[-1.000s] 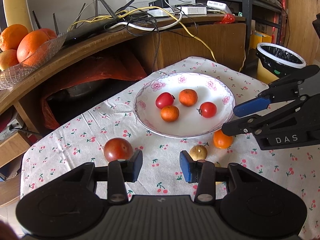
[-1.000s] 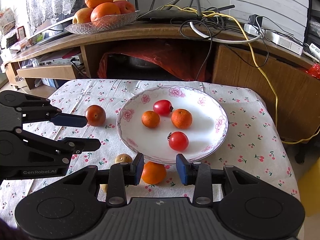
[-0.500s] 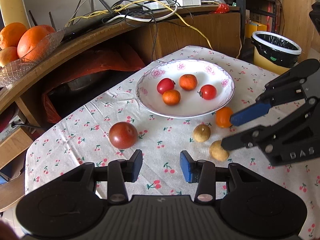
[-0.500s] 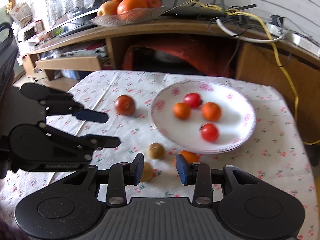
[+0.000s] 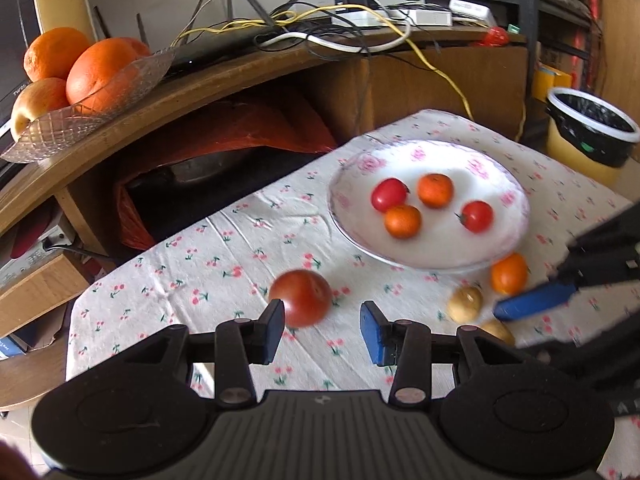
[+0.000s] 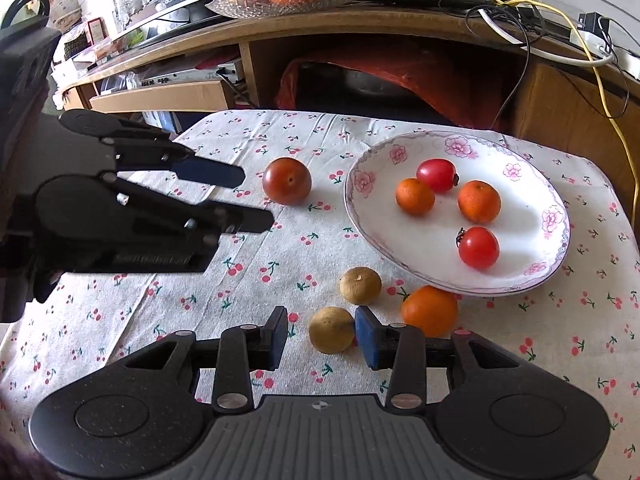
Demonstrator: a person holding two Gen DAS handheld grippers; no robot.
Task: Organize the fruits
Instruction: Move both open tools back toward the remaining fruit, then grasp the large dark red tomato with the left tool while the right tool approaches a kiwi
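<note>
A floral plate point(image 6: 516, 280) point(image 5: 420, 258) holds two red tomatoes and two small oranges. On the cherry-print cloth, a large tomato point(image 5: 301, 298) point(image 6: 287, 180) sits just past my left gripper's point(image 5: 322, 330) fingertips, nearer the left one; that gripper is open. My right gripper point(image 6: 322, 338) is low over the cloth with its jaws opening. A brown fruit point(image 6: 332, 330) lies between its fingers, close to the right pad, with a gap at the left pad. A second brown fruit point(image 6: 360, 285) and an orange point(image 6: 430, 310) lie by the plate's near rim.
A curved wooden shelf point(image 6: 360, 24) behind the table carries a glass bowl of oranges point(image 5: 80, 76) and tangled cables point(image 5: 340, 28). A lined bin point(image 5: 592, 120) stands beyond the table's far right corner. My left gripper point(image 6: 254, 198) reaches in from the left in the right wrist view.
My right gripper left the orange and shifted left to the brown fruit, its jaws a little wider. My left gripper swung over so the large tomato now lies ahead of its fingertips.
</note>
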